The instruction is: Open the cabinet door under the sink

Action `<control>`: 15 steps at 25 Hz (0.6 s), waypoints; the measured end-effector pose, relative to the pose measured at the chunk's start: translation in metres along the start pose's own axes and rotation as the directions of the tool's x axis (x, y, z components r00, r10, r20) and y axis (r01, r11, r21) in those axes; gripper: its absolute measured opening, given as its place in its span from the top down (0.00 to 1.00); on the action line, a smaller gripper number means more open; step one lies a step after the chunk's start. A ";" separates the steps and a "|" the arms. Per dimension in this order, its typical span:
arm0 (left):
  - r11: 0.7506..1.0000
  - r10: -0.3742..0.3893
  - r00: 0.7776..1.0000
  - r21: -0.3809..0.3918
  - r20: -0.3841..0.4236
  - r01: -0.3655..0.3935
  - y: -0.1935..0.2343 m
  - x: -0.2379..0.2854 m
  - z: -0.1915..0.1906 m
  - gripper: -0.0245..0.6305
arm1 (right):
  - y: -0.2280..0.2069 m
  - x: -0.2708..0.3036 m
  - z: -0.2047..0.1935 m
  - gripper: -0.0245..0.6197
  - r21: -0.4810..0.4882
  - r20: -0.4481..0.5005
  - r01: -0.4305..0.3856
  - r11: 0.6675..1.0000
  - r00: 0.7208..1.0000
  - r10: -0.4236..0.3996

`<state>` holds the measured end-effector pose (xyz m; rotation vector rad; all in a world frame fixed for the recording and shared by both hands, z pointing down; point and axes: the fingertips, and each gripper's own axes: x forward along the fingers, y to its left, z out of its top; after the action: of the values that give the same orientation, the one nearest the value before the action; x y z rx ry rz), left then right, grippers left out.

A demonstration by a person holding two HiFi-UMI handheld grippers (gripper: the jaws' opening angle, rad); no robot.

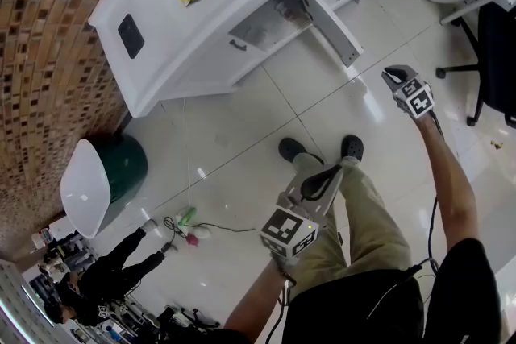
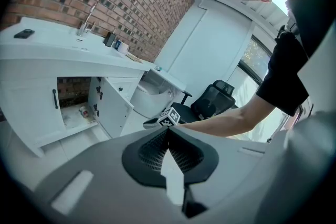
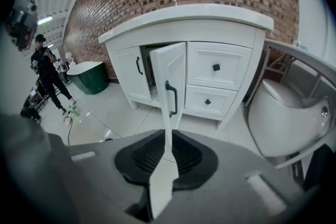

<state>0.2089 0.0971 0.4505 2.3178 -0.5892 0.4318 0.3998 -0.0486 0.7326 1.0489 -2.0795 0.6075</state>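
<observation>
The white sink cabinet (image 1: pixel 201 36) stands against the brick wall. Its door (image 1: pixel 334 28) under the sink is swung out, and a small bottle (image 1: pixel 284 10) shows in the open compartment. In the right gripper view the open door (image 3: pixel 170 86) stands edge-on with its black handle (image 3: pixel 172 98) facing me. My right gripper (image 1: pixel 393 76) hangs over the floor a short way from the door, jaws together and empty (image 3: pixel 168 132). My left gripper (image 1: pixel 318 183) is held lower, near the person's legs, also shut and empty (image 2: pixel 168 128). The neighbouring left door (image 3: pixel 131 73) is closed.
Drawers (image 3: pixel 215 78) sit right of the open door, and a white toilet (image 3: pixel 294 113) beyond them. A green bin with a white lid (image 1: pixel 105 177), floor cables (image 1: pixel 185 223) and a person in black (image 1: pixel 105 274) are at the left. An office chair (image 1: pixel 488 52) stands at the right.
</observation>
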 end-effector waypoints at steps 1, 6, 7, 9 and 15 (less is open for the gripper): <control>1.000 -0.002 1.000 0.005 -0.001 0.002 -0.005 -0.003 0.001 0.94 | 0.006 -0.013 -0.003 0.92 0.020 0.015 -0.001 1.000 1.000 0.000; 0.999 0.007 1.000 0.042 0.025 -0.008 -0.030 -0.020 0.019 0.94 | 0.052 -0.070 0.015 0.98 0.082 0.099 -0.078 0.994 0.993 0.070; 0.999 0.010 0.999 0.047 0.033 -0.012 -0.037 -0.026 0.024 0.94 | 0.067 -0.083 0.023 0.98 0.089 0.125 -0.111 0.990 0.987 0.100; 0.999 0.012 0.999 0.050 0.049 -0.015 -0.056 -0.039 0.032 0.94 | 0.103 -0.113 0.042 0.98 0.105 0.191 -0.205 0.973 0.965 0.183; 0.998 0.022 0.996 0.060 0.087 -0.027 -0.086 -0.092 0.048 0.94 | 0.217 -0.190 0.111 0.98 0.065 0.292 -0.402 0.913 0.883 0.368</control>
<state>0.1830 0.1464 0.3274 2.3995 -0.6550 0.3672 0.2557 0.0905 0.4964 0.8222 -2.5552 0.8360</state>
